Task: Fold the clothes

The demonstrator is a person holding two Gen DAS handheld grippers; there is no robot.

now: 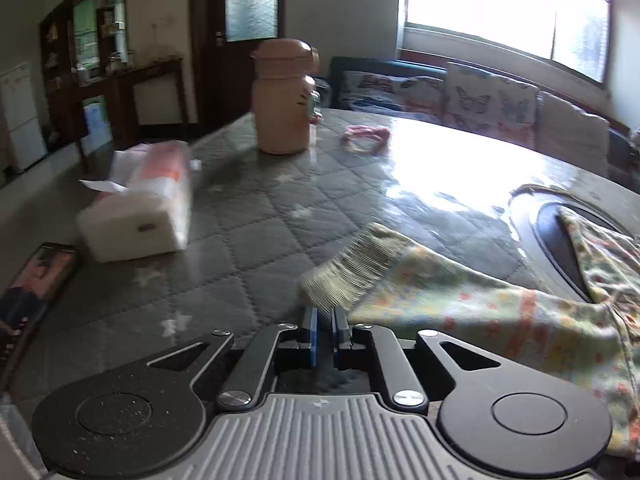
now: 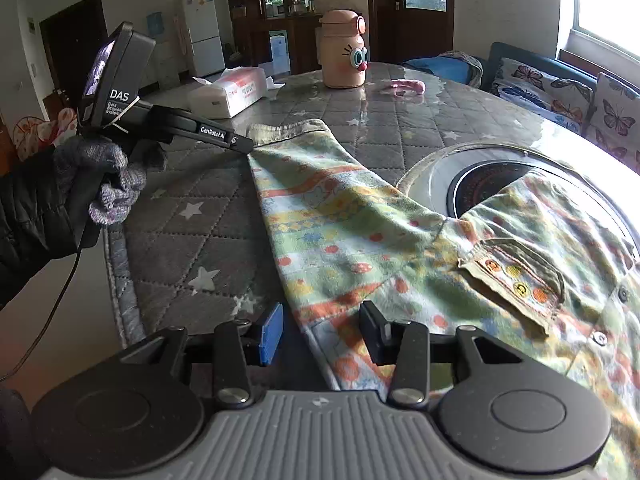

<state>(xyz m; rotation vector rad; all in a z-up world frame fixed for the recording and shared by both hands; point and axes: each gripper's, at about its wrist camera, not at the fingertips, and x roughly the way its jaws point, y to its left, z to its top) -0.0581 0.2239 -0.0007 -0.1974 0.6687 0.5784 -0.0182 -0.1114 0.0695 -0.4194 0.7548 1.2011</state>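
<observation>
At the left of the right wrist view a gloved hand (image 2: 116, 184) grips the handle of the left gripper (image 2: 244, 145), which slants down toward the table (image 2: 208, 240) with its tip at the ribbed cuff (image 2: 280, 130) of the shirt (image 2: 360, 232). In the left wrist view its blue pads (image 1: 314, 330) stand almost together just short of that cuff, with nothing visibly between them, so I read it as closed on nothing. The shirt is a thin printed cotton piece lying spread on the quilted table, its sleeve stretched toward the cuff and its body draped over the round cooker (image 2: 472, 184) set into the tabletop. It should be light, limp and quick to wrinkle or slide on the glossy cover; the thicker cuff and the stitched seam edges look like the surest places to pinch. The right gripper (image 2: 322, 334) points down with jaws apart, straddling the sleeve's near edge without pressing it.
</observation>
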